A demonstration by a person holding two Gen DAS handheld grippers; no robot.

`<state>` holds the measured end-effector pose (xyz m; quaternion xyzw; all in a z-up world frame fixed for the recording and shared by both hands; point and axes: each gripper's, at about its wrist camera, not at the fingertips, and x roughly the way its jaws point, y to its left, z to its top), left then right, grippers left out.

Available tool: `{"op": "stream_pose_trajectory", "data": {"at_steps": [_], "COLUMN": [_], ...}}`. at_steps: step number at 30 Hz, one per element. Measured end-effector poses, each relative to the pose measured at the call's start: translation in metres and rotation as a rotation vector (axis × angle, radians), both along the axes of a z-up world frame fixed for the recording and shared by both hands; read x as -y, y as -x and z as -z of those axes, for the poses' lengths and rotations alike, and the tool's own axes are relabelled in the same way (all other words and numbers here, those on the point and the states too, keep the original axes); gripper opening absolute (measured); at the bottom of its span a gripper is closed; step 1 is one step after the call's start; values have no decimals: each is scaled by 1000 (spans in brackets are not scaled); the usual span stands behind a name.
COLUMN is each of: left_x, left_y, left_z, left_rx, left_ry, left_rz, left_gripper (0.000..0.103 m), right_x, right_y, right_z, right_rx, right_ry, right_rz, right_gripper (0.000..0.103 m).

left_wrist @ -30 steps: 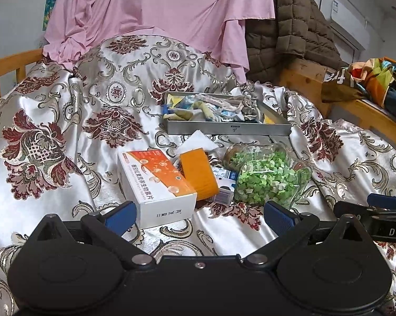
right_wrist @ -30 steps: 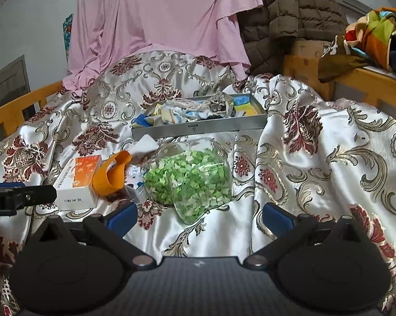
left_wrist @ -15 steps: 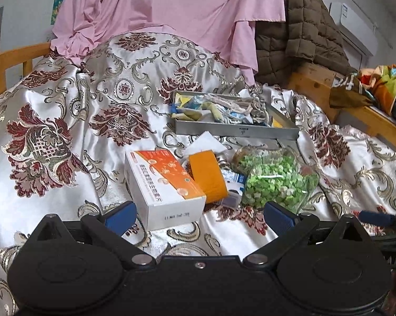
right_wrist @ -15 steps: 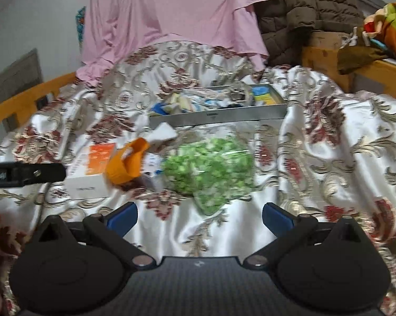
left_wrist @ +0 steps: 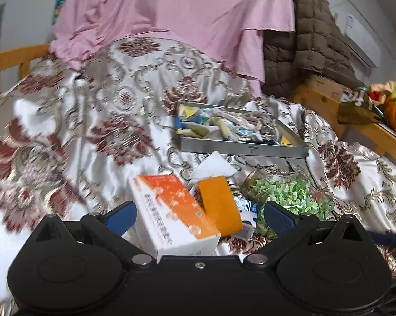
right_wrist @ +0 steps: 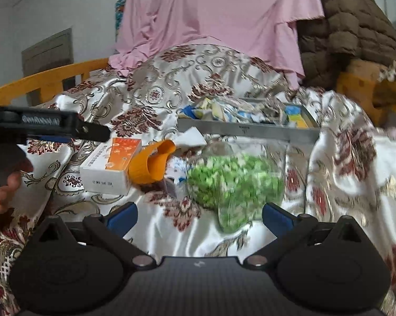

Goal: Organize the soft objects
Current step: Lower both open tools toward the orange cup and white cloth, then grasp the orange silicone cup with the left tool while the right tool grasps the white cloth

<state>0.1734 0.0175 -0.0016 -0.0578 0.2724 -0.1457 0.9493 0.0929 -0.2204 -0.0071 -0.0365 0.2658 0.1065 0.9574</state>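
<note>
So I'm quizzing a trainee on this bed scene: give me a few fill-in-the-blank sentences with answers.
1. The clear bag is full of small ____ pieces.
2. The grey tray lies ____ from the cameras than the white and orange box.
3. The orange band lies between the box and the ____.
4. The jaws of the left gripper are ____.

Missing words: green; farther; bag; open
</note>
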Motion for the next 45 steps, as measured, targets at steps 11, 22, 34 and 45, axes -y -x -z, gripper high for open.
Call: {"op": "stream_pose_trajectory", "data": {"at_steps": [11,22,34,45], "left_x": [20,59,88,84], "left_y": [-39,-34,-33,-42], "left_z": [27,49,76,79], "left_rx": [-5,125,216,237], "left_ry": [-131,-423,-712,-685], "left_rz": [193,354,450,441], "left_gripper": [102,102,82,54], "right_x": [9,-3,-21,-56], "right_y": [-91,-159,-218,-291], "right_z": [-31,-33,-14,12], "right_rx": [-50,-94,-217,-399], "right_ry": [111,75,34,61], "right_rz": [-117,-132,-169,-260], "right_gripper": [103,103,103,83]}}
